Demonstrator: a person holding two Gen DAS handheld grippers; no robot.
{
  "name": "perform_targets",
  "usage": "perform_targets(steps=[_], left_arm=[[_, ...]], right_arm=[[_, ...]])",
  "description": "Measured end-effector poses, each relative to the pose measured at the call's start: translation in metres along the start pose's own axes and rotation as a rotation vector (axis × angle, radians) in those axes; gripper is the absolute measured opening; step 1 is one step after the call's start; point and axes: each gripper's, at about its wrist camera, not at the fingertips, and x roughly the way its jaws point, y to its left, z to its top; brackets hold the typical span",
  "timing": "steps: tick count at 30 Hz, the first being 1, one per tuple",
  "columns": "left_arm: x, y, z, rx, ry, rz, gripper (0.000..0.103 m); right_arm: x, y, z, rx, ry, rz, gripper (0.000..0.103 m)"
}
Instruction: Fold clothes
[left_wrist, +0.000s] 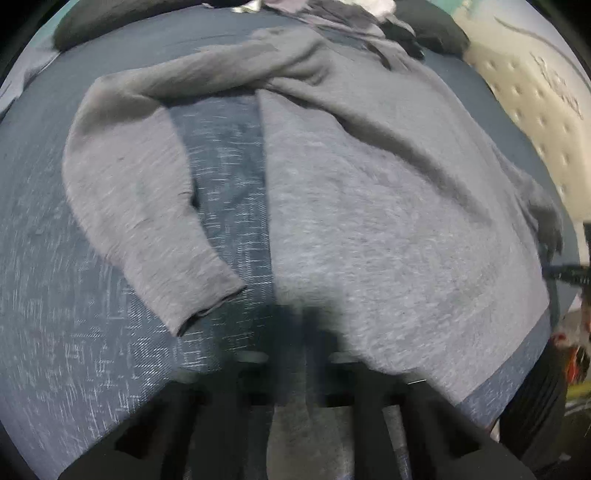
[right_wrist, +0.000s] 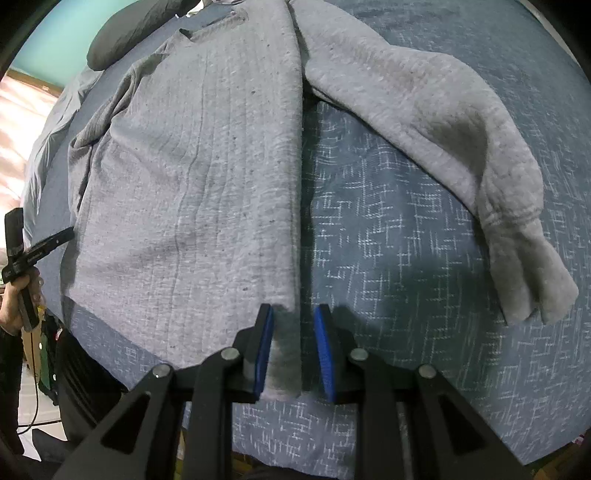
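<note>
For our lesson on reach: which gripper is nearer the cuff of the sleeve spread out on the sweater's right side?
Right. The right gripper straddles the hem corner of the sweater, left of that cuff; the left gripper sits beyond the garment's far edge.

I'm working in a bedroom at home: a bed under a blue patterned bedspread (right_wrist: 388, 229), a dark pillow (right_wrist: 125, 33), a bare quilted mattress (left_wrist: 532, 99), and teal walls (right_wrist: 62, 40).

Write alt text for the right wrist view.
The right gripper, jaws open, straddles the bottom corner of a grey sweatshirt lying flat on a blue patterned bedspread. One sleeve lies spread to the right, apart from the body.
</note>
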Motion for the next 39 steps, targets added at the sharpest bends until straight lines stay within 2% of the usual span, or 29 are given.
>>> perform_targets(steps=[4, 10, 15, 18, 21, 22, 23, 24, 25, 28, 34, 39], left_arm=[[-0.006, 0.005, -0.004, -0.004, -0.023, -0.001, 0.002], [-0.019, 0.038, -0.015, -0.084, -0.049, -0.021, 0.002], [-0.006, 0.058, -0.015, -0.173, -0.025, -0.037, 0.002], [-0.001, 0.056, -0.015, -0.167, 0.002, -0.035, 0.003], [-0.008, 0.053, -0.013, -0.175, -0.011, -0.006, 0.006], [-0.012, 0.053, -0.014, -0.183, -0.018, -0.008, 0.006], [-0.017, 0.053, -0.014, -0.189, -0.025, -0.019, 0.006], [-0.022, 0.053, -0.015, -0.196, -0.031, -0.030, 0.006], [-0.026, 0.051, -0.016, -0.194, -0.035, -0.037, 0.007], [-0.034, 0.040, -0.018, -0.158, -0.043, -0.079, 0.012], [-0.008, 0.022, -0.012, -0.113, -0.003, -0.054, 0.024], [0.012, 0.016, -0.015, -0.064, 0.044, -0.030, 0.021]], right_arm=[[0.002, 0.003, -0.001, 0.009, -0.004, 0.001, 0.023], [0.000, 0.000, 0.000, 0.010, -0.006, 0.003, 0.023], [-0.004, -0.003, 0.000, 0.014, -0.013, 0.007, 0.023], [-0.005, -0.004, 0.001, 0.026, -0.021, 0.007, 0.023], [-0.008, -0.009, 0.003, 0.042, -0.027, 0.016, 0.023], [-0.008, -0.011, 0.004, 0.049, -0.029, 0.024, 0.027], [-0.008, -0.012, 0.004, 0.057, -0.026, 0.030, 0.046], [-0.007, -0.014, 0.004, 0.066, -0.015, 0.034, 0.056], [-0.005, -0.014, 0.004, 0.071, -0.008, 0.039, 0.062], [0.000, -0.007, 0.003, 0.069, -0.003, 0.054, 0.062], [0.000, -0.004, 0.002, 0.073, -0.005, 0.035, 0.062], [0.001, 0.001, 0.002, 0.047, -0.005, 0.017, 0.062]])
